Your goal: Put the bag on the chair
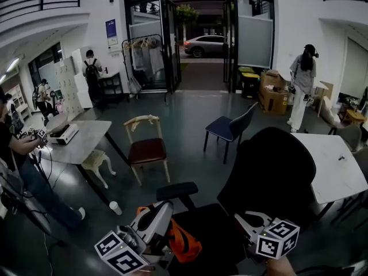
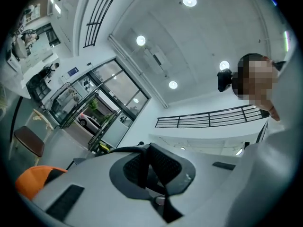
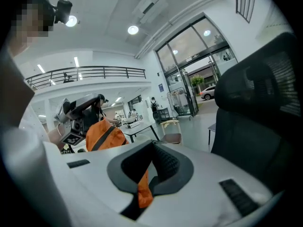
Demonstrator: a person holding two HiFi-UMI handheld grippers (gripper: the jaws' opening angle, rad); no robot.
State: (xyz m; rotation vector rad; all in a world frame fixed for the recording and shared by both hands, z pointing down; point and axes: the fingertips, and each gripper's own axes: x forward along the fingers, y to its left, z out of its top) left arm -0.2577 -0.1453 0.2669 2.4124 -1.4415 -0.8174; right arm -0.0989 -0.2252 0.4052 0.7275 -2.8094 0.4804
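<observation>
An orange bag (image 1: 183,244) with a black strap hangs low between my two grippers, just in front of a black office chair (image 1: 270,171). My left gripper (image 1: 167,210) is to the bag's left, and in the left gripper view its jaws (image 2: 150,151) are shut on a black strap (image 2: 141,167), with the bag (image 2: 35,178) at the lower left. My right gripper (image 1: 241,218) is close to the chair's seat. In the right gripper view it (image 3: 152,149) is shut on an orange strap (image 3: 144,189), with the bag (image 3: 102,136) hanging beyond and the chair back (image 3: 260,112) at the right.
The chair's armrest (image 1: 177,190) juts out just above the bag. A wooden chair (image 1: 147,150), a blue chair (image 1: 227,128) and a small stool (image 1: 96,161) stand further off. There are tables at left (image 1: 80,142) and right (image 1: 330,165), and a paper cup (image 1: 115,207) on the floor. People stand around the hall.
</observation>
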